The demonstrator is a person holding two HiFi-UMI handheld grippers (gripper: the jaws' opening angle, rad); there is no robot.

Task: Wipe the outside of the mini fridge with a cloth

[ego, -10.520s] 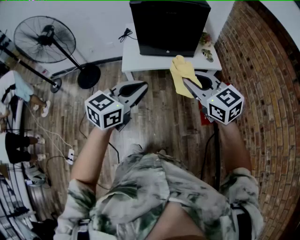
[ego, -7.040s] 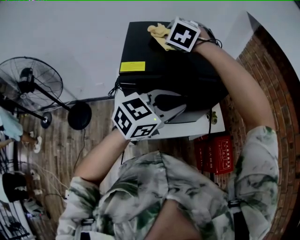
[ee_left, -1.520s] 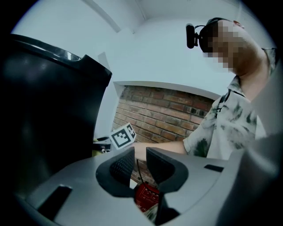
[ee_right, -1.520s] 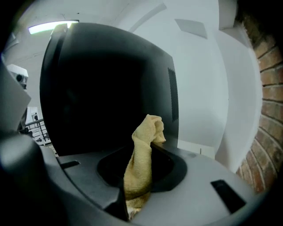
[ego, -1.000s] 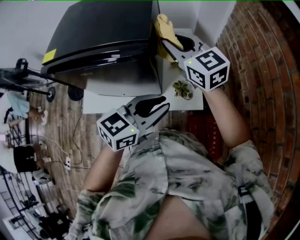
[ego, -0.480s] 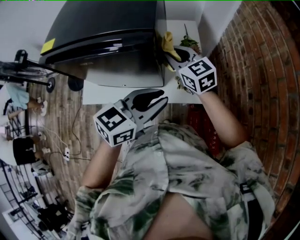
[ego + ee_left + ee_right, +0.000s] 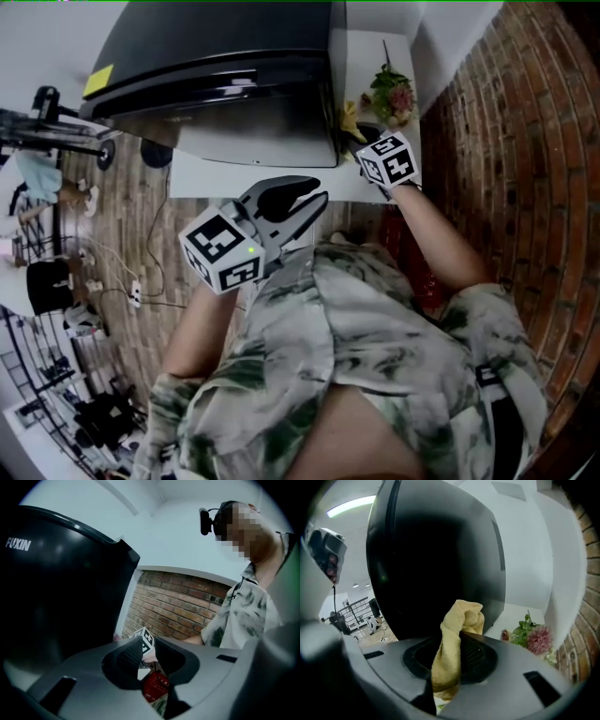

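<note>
Mini fridge (image 7: 234,84): at its side wall the right claw (image 7: 451,651) grips the yellow cloth (image 7: 461,616); near its front the left claw (image 7: 149,654) hangs empty, jaws apart.

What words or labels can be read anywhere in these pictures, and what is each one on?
"FUXIN": white letters on the upper corner of the black mini fridge, seen in the left gripper view.
Yellow sticker on the fridge's top: too small to read.
Red box low down by the brick wall: it has white print, too blurred to read.
Nothing else readable shows.
</note>
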